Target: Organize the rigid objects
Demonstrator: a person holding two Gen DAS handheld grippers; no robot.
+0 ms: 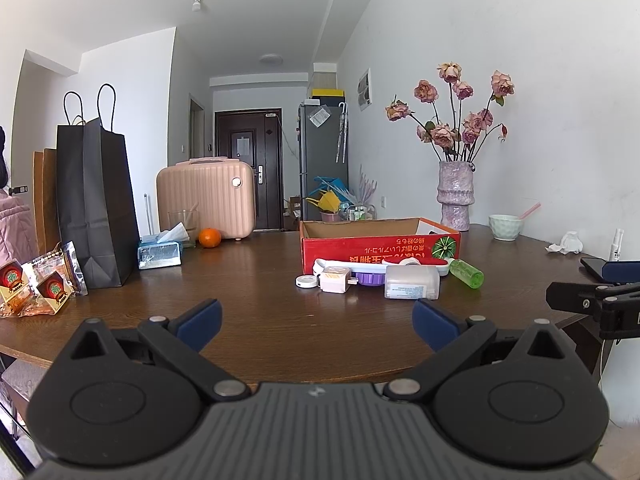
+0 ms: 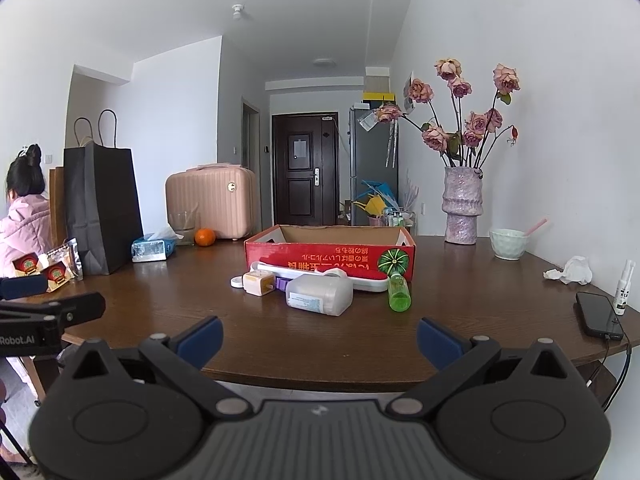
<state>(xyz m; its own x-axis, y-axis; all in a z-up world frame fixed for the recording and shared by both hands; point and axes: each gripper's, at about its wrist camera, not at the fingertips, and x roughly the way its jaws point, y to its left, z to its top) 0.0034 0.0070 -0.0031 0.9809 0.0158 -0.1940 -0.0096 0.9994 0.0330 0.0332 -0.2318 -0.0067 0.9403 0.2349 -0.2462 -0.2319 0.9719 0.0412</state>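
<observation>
A red cardboard box (image 1: 380, 246) (image 2: 330, 250) stands open on the brown table (image 1: 248, 320) (image 2: 280, 328). In front of it lie a white round case (image 1: 306, 281) (image 2: 237, 281), a white charger plug (image 1: 335, 279) (image 2: 259, 282), a purple lid (image 1: 370, 279), a translucent cotton-swab box (image 1: 412, 285) (image 2: 319, 294), a long white and red item (image 1: 400, 266) (image 2: 360, 282) and a green bottle (image 1: 467, 273) (image 2: 399, 295). My left gripper (image 1: 318, 322) is open and empty near the table's front edge. My right gripper (image 2: 320, 340) is open and empty at the front edge too.
At the left stand a black paper bag (image 1: 98, 200) (image 2: 102, 208), snack packets (image 1: 40, 284), a tissue pack (image 1: 160, 250), an orange (image 1: 209, 237) and a pink case (image 1: 206, 196). At the right are a flower vase (image 1: 456, 196) (image 2: 462, 208), a bowl (image 2: 509, 243), crumpled tissue (image 2: 572, 272), a phone (image 2: 598, 314) and a spray bottle (image 2: 624, 288).
</observation>
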